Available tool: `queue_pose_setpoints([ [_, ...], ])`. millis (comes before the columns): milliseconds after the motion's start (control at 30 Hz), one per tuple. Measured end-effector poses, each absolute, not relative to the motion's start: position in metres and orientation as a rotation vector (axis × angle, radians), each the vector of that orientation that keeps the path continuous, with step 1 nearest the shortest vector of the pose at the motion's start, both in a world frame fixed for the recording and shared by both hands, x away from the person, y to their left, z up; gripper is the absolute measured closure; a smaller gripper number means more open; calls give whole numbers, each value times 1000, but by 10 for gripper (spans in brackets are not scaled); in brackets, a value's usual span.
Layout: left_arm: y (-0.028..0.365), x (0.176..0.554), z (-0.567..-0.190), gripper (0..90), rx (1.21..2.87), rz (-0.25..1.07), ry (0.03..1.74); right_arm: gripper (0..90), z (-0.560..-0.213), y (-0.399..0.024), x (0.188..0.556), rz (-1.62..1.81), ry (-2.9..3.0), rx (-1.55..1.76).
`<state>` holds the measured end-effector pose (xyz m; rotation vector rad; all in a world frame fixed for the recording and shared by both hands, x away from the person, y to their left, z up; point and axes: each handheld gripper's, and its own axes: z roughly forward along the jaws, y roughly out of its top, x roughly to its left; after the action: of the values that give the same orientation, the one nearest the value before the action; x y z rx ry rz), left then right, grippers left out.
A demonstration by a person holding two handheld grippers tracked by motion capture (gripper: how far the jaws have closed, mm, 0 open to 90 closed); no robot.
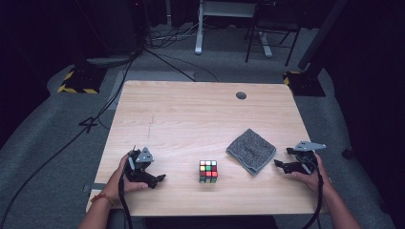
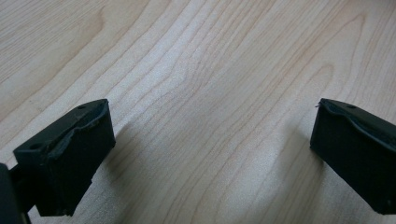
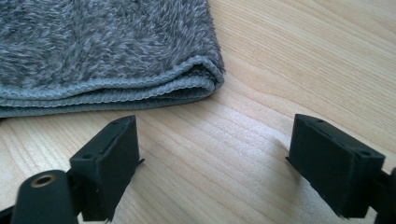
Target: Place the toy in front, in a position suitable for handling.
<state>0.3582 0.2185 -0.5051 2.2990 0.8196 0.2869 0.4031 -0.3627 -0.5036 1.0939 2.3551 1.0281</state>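
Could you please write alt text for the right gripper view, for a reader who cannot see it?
The right gripper holds its two black jaws wide open with nothing between them, low over a light wooden table. Just beyond the jaws lies a folded grey fuzzy cloth, its stitched edges facing the camera.

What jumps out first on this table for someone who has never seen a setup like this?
A colourful puzzle cube stands out near the front middle of the pale wooden table. Just right of it lies a folded grey fuzzy cloth. At either side a person's hands hold black tools, the left gripper and the right gripper, both with jaws apart and empty.
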Motion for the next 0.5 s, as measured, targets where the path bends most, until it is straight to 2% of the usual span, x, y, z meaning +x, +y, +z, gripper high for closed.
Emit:
queue_pose_setpoints([
  [333, 219, 354, -505, 5, 2294, 291, 823, 156, -502, -363, 405, 1011, 2380, 1086],
  [400, 219, 352, -505, 5, 2295, 293, 828, 200, -497, -362, 406, 1017, 2404, 1091],
  [500, 218, 351, -505, 5, 2297, 292, 822, 213, -490, -362, 404, 1069, 2395, 1082],
])
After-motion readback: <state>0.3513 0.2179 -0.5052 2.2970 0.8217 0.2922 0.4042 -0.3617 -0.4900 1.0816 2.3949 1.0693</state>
